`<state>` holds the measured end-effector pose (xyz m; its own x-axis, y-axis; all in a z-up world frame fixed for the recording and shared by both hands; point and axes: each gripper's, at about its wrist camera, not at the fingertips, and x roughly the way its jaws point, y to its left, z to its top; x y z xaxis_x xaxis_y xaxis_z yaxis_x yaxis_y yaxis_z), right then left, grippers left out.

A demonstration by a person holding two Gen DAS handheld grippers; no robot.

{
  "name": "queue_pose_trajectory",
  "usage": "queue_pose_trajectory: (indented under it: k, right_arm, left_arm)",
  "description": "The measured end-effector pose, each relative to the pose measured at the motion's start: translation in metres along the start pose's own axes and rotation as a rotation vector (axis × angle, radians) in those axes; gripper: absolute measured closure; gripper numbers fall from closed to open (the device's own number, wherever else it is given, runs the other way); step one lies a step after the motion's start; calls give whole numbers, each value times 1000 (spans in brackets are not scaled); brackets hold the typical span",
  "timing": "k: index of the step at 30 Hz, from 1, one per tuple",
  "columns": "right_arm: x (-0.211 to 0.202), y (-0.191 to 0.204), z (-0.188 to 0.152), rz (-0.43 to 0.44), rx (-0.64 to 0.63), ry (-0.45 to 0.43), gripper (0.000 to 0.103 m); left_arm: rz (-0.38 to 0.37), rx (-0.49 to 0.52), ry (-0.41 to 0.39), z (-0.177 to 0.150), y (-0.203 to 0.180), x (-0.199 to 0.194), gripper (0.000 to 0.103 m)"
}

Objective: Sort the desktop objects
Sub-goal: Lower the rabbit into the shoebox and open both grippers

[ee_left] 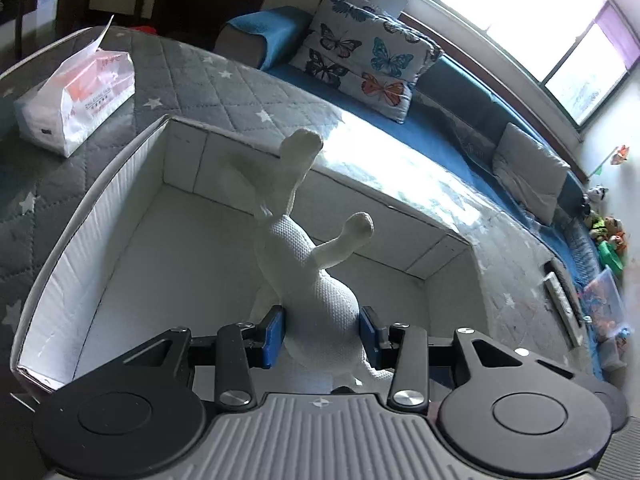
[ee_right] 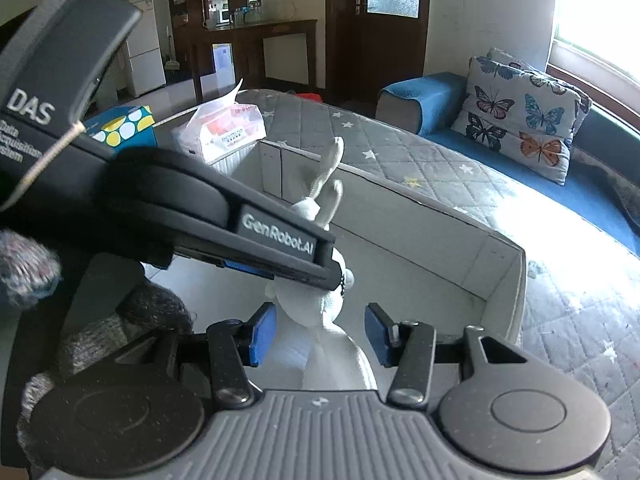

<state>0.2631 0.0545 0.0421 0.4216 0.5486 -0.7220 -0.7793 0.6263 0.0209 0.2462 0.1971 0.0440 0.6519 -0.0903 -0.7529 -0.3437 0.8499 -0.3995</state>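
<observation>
A white knitted rabbit toy (ee_left: pixel 316 280) hangs over the open white box (ee_left: pixel 96 216). My left gripper (ee_left: pixel 322 334) is shut on the toy's body, blue pads pressing both sides, legs pointing away. In the right wrist view the same toy (ee_right: pixel 332 312) sits between the blue pads of my right gripper (ee_right: pixel 322 334), which is open with a gap on both sides. The left gripper's black body (ee_right: pixel 192 208) crosses above the toy and holds it near the head. The box (ee_right: pixel 504 276) lies below both grippers.
A tissue pack (ee_left: pixel 76 96) lies on the grey star-patterned quilt (ee_left: pixel 224 80) left of the box. A blue dotted box (ee_right: pixel 124 128) stands beyond it. A butterfly cushion (ee_left: pixel 360 56) rests on the blue sofa (ee_left: pixel 460 92) behind. Toys and clutter sit at the far right.
</observation>
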Motion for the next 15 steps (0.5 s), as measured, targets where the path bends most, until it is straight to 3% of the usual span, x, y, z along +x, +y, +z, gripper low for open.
queue_pose_trajectory:
  k: [15]
  right_arm:
    - [10,-5,7,-9,33,0,53]
  left_arm:
    - [-21,38,-21,2,-6,-19,60]
